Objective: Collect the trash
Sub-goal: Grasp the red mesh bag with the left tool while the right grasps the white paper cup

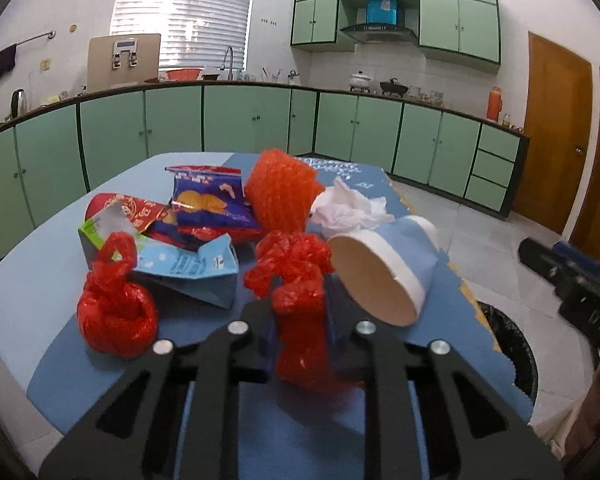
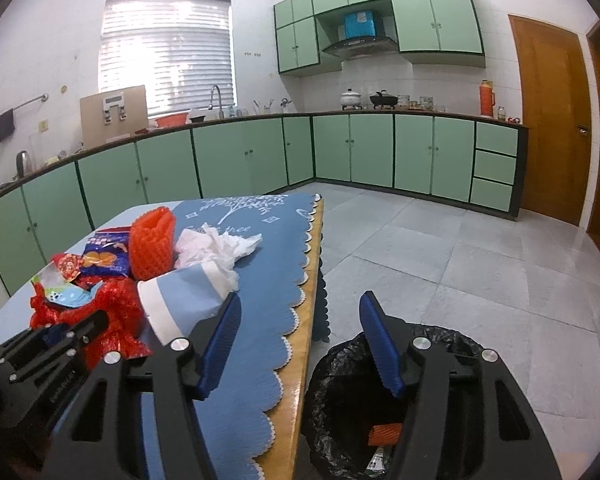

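My left gripper (image 1: 300, 332) is shut on a knotted red plastic bag (image 1: 296, 300) at the near end of a trash pile on the blue tablecloth (image 1: 40, 288). The pile holds a second red bag (image 1: 116, 312), a blue carton (image 1: 196, 268), snack wrappers (image 1: 208, 208), an orange foam net (image 1: 280, 192), a white tissue (image 1: 348, 208) and a tipped paper cup (image 1: 384, 272). My right gripper (image 2: 300, 344) is open and empty beside the table edge, above a black-lined bin (image 2: 348, 400). The cup (image 2: 184, 300) lies just left of its left finger.
The bin stands on the tiled floor (image 2: 460, 264) right of the table and holds an orange scrap (image 2: 384, 434). Green cabinets (image 2: 340, 152) line the walls. A wooden door (image 2: 552, 120) is at the right.
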Motion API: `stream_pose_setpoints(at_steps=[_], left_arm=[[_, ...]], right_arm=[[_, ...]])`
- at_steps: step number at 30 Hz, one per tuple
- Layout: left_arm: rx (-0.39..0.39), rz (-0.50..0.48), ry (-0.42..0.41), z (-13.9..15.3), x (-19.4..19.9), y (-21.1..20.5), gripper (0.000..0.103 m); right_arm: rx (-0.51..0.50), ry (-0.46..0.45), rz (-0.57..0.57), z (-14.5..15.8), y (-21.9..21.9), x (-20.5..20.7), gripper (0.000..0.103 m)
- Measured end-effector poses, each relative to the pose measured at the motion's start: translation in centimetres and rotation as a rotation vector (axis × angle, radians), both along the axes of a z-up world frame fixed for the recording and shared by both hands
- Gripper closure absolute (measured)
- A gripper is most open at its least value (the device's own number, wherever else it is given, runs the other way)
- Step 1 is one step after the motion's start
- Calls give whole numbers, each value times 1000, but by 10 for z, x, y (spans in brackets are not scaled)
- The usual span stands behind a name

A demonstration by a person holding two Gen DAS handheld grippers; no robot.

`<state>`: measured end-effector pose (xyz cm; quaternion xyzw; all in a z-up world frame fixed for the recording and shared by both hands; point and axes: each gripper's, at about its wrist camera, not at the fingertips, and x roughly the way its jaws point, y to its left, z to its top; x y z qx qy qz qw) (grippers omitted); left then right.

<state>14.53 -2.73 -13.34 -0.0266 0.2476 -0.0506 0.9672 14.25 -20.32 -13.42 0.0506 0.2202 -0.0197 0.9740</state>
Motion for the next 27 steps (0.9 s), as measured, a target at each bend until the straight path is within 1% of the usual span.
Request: stream_pose_setpoints(at_steps=[2,6,10,12,14,20,27], left_arm=[[-11,7,-7,3,-1,3,92],[-30,38,-70,20,-8,12,94],[8,44,-152,38,-18,14,94],[33,38,-171,42,-20,14,94],[49,39,-171,41,-21,15,94],[38,49,-137,32,-19,28,94],[25,40,-105,21,-14,36,94]], right_arm=[[1,7,15,-1,2,1,45],[2,14,43,-3,12,2,50],[18,8,70,-2,28,3,51],[24,5,90,-2,38,4,52],[17,4,102,-3,49,5,54],[-3,25,131,-9,74,10,56],[-55,78,105,-19,85,20,58]])
